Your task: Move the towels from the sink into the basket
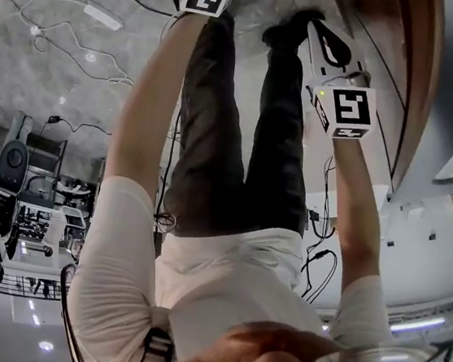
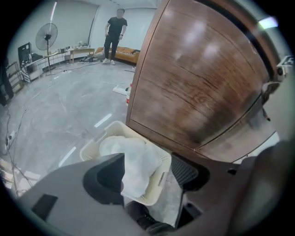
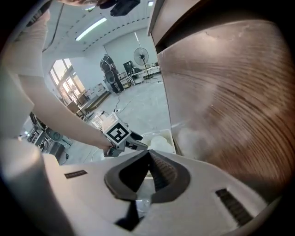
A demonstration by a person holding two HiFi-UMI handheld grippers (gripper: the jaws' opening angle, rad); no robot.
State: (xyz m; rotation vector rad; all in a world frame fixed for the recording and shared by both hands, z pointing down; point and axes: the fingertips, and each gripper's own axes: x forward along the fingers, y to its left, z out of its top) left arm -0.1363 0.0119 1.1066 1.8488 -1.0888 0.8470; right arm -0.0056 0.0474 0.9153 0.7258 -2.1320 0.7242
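A cream basket stands on the grey floor against the foot of a wooden cabinet. White towels fill it. One towel drapes over the near rim, lying against the left finger of my left gripper, whose jaws stand wide apart around it without pressing. My right gripper has its tips together with no towel between them. From the right gripper view the left gripper's marker cube hangs just above the towels. The sink is not in view.
The cabinet's curved wooden side rises close on the right. The person's dark trouser legs stand beside the basket. Cables and a power strip lie on the floor. Far back are a standing person and a fan.
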